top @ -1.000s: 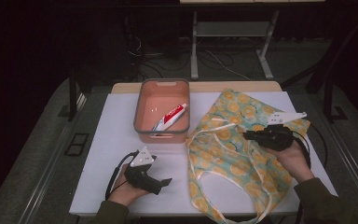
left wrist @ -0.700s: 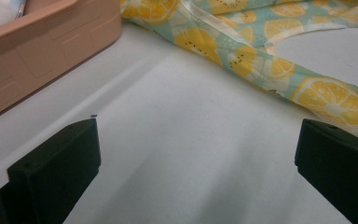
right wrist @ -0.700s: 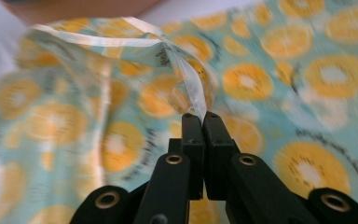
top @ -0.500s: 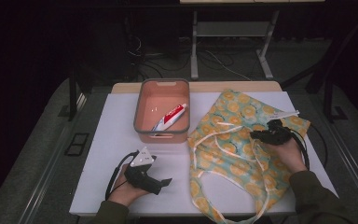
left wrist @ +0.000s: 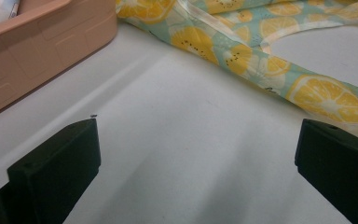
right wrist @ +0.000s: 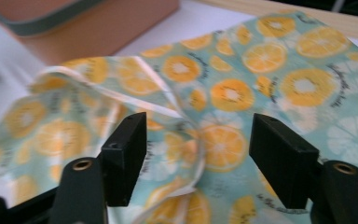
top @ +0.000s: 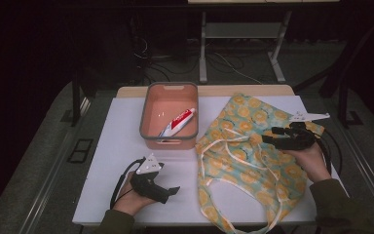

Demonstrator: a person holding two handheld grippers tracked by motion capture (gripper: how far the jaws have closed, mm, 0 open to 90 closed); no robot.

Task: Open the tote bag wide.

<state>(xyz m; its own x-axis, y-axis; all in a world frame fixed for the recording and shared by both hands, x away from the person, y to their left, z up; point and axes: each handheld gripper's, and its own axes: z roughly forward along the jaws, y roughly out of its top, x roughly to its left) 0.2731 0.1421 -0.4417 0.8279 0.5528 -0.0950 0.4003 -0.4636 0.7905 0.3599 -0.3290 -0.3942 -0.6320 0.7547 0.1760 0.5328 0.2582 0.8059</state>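
A cloth bag (top: 253, 161) printed with orange slices on pale green lies flat on the right half of the white table (top: 121, 146), its cream straps looped at the front. My right gripper (top: 265, 139) hovers low over the bag's middle and points left. Its jaws have just been opening, and in the right gripper view (right wrist: 198, 154) they stand apart around a raised fold of the bag (right wrist: 223, 93) without pressing it. My left gripper (top: 173, 192) rests open at the front left; between its jaws (left wrist: 198, 158) is bare table.
A pink bin (top: 168, 141) stands at the table's back centre with a red and white toothpaste tube (top: 177, 122) inside. The bin's wall (left wrist: 37, 46) is near my left gripper, and a bag strap (left wrist: 307, 93) runs just beyond its jaws.
The right gripper's jaws have gone from shut on the bag's fabric to open, leaving a fold between them. The right hand shifted slightly. The left hand stayed still.
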